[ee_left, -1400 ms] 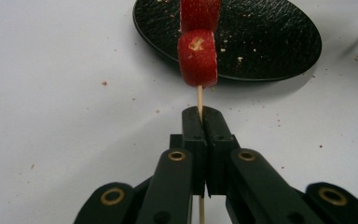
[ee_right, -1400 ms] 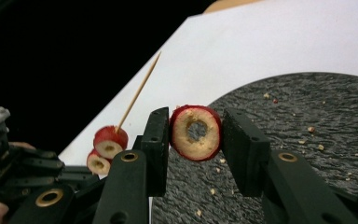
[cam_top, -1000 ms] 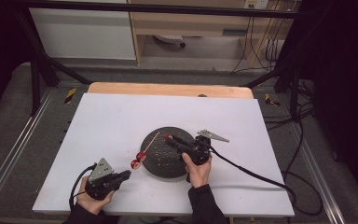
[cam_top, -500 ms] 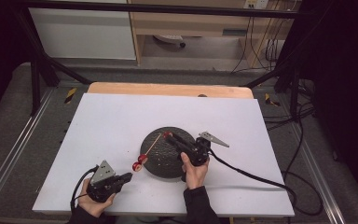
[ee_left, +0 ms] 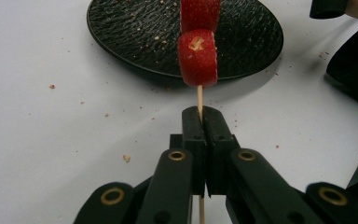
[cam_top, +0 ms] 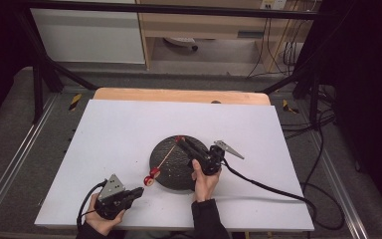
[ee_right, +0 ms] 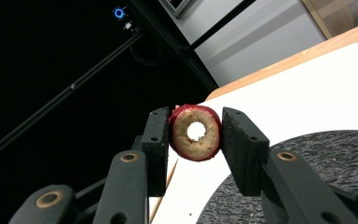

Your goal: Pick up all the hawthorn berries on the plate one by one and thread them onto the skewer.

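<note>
Skewer assembly at a white desk (cam_top: 109, 129); left hand-held gripper (cam_top: 138, 191) near the desk's front edge, its jaws pressed fully together on the bare lower end of a thin wooden skewer (ee_left: 199, 99), as the left gripper view shows; two red fruit slices (ee_left: 198, 57) threaded on the skewer just above the jaws, one behind the other, the nearer one showing a pale core; in the high view the skewer (cam_top: 166, 157) slants from the left hand-held gripper up and across a round black plate (cam_top: 166, 169) towards the right hand-held gripper (cam_top: 180, 140); plate resting near the middle of the desk, its ribbed surface dotted with pale crumbs, more crumbs scattered on the desk around it; right hand-held gripper held over the plate, its jaws closed on a ring-shaped slice (ee_right: 196, 133) with red skin, pale flesh and a round hole through the centre, one pad against each side of the rim; in the right gripper view the pointed tip of the skewer (ee_right: 164, 186) lies just below and left of the ring, apart from it; wooden strip (cam_top: 179, 95) along the far edge of the desk.
</note>
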Tool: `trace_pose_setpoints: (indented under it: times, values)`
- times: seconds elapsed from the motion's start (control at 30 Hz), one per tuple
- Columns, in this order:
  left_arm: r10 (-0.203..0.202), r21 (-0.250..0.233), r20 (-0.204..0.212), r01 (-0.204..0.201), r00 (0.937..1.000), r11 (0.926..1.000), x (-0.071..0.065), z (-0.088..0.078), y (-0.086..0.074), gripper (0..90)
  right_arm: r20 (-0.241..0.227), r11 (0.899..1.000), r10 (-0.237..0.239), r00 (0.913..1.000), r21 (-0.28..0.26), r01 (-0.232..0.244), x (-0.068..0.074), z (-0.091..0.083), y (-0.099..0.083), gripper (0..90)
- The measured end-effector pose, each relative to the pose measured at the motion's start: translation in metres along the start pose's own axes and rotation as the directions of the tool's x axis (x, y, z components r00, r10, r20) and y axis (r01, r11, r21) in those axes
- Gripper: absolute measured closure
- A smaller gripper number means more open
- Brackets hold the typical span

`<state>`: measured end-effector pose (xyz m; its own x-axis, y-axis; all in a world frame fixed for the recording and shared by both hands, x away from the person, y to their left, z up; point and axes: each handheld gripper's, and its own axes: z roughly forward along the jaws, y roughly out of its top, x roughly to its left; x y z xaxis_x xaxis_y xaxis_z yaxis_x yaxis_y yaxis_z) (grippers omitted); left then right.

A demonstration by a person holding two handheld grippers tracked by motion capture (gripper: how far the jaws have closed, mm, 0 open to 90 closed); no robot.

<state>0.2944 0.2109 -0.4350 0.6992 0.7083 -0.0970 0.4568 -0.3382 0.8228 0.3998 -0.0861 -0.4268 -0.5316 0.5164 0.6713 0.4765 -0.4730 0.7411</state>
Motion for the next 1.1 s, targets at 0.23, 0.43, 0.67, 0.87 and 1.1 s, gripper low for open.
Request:
trace_pose_setpoints:
  times: [0.23,0.43,0.67,0.87,1.1]
  values:
    - [-0.014,-0.005,0.002,0.014,0.9999,0.9999,-0.004,0.006,0.002,88.5,-0.015,0.999,0.036,0.9992,-0.018,-0.036,-0.002,0.002,0.002,63.3]
    - [-0.024,-0.015,0.002,0.024,0.9997,0.9996,-0.005,0.010,0.004,88.5,-0.027,0.998,0.060,0.9979,-0.025,-0.060,-0.002,0.003,0.003,63.3]
    - [-0.035,-0.023,0.002,0.035,0.9994,0.9991,-0.006,0.012,0.005,88.5,-0.036,0.997,0.070,0.9969,-0.024,-0.071,-0.002,0.003,0.003,63.3]
    - [-0.055,-0.047,0.000,0.054,0.9985,0.9974,-0.008,0.015,0.006,88.5,-0.045,0.996,0.085,0.9954,-0.021,-0.086,-0.002,0.004,0.001,63.3]
    - [-0.090,-0.077,-0.010,0.089,0.9959,0.9930,-0.015,0.019,0.008,88.5,-0.054,0.995,0.095,0.9940,-0.018,-0.096,-0.001,0.006,-0.001,63.4]
